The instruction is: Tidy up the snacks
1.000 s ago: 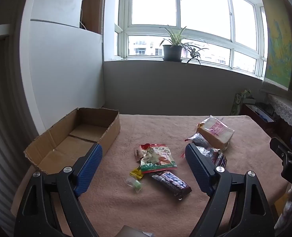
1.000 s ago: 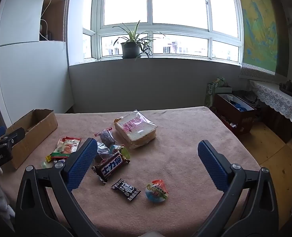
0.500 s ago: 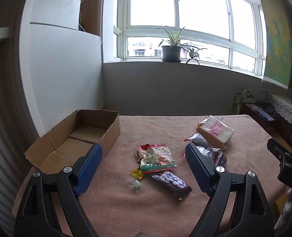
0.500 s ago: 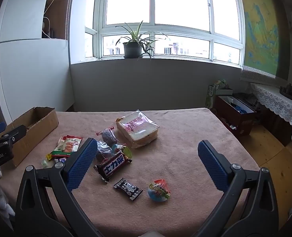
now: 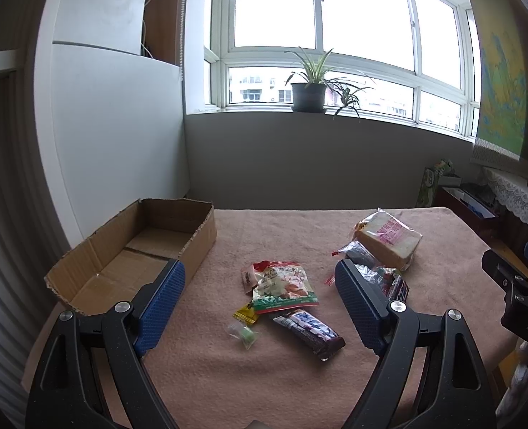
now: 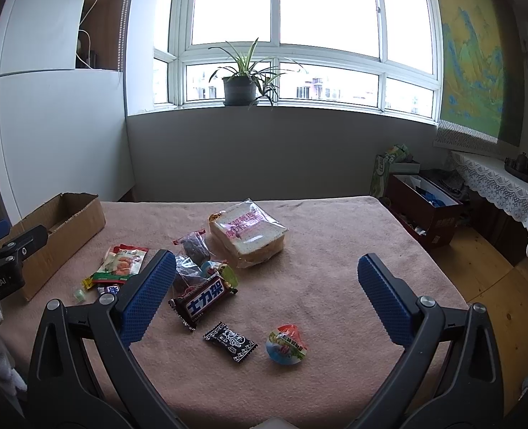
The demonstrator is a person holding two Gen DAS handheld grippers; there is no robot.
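Snacks lie scattered on a pink cloth-covered table point(image 5: 282, 375). An open cardboard box point(image 5: 135, 250) stands at the left; it also shows in the right wrist view point(image 6: 67, 228). A green-red packet point(image 5: 283, 287), a dark bar point(image 5: 308, 332) and a small green candy point(image 5: 246, 336) lie in front of my left gripper point(image 5: 260, 307), which is open and empty above them. A bagged bread loaf point(image 6: 248, 234), a chocolate bar point(image 6: 203, 300), a black candy point(image 6: 230, 346) and a round jelly cup point(image 6: 286, 344) lie before my right gripper point(image 6: 264, 304), open and empty.
A grey wall with a window sill and a potted plant point(image 6: 239, 85) is behind the table. Boxes point(image 6: 428, 211) and a lace-covered shelf point(image 6: 496, 193) stand on the floor to the right. The table's right edge point(image 6: 424, 250) drops to a wooden floor.
Both grippers have drifted slightly; the views shift a little. No snack has moved and both grippers stay open.
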